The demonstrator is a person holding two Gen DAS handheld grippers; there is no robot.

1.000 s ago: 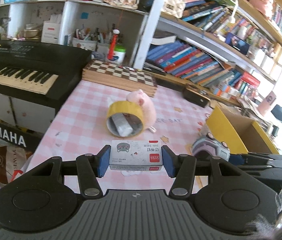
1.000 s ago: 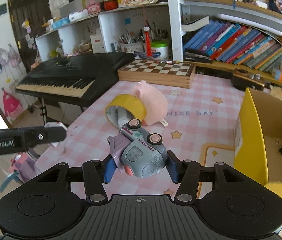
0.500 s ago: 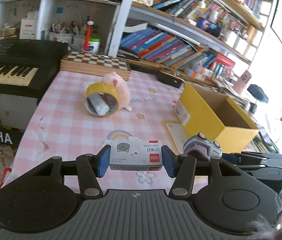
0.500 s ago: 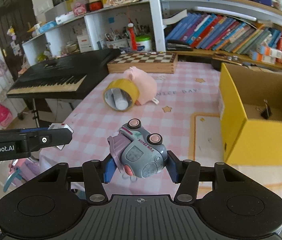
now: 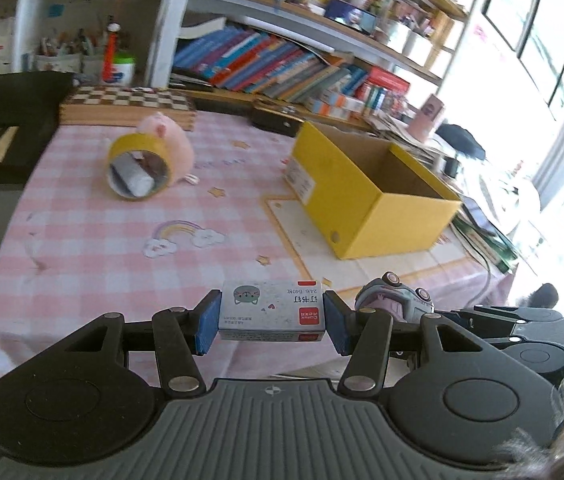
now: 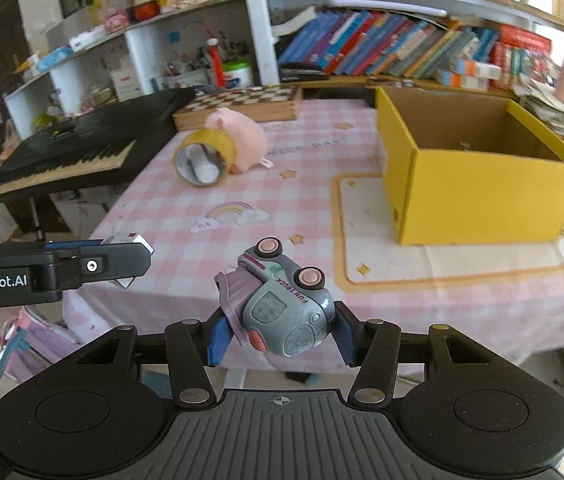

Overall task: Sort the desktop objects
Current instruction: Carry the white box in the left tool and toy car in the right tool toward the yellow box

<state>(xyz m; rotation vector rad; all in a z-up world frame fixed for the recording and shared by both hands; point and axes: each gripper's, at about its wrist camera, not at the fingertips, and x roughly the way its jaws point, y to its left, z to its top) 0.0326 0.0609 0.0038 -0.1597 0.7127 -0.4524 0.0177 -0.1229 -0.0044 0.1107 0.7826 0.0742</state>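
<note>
Two tools are loaded above the surface point(image 5: 94, 248).
A staple box point(image 5: 272, 316) is clamped by the left tool point(image 5: 272, 322), a toy truck point(image 6: 282, 308) by the right tool point(image 6: 280, 334).

A black keyboard point(image 6: 66, 152) is seen left of the pink checked tablecloth point(image 5: 94, 236); a chessboard point(image 5: 126, 100) is laid before shelved books point(image 6: 382, 50).

Bright daylight, window point(image 5: 554, 92) glare blown out at right, fisheye-bent edges, shelves point(image 6: 382, 52) slightly blurred

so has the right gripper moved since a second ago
Yes. The right gripper, shut on the toy truck, has swung toward the yellow box, away from the keyboard.
</note>
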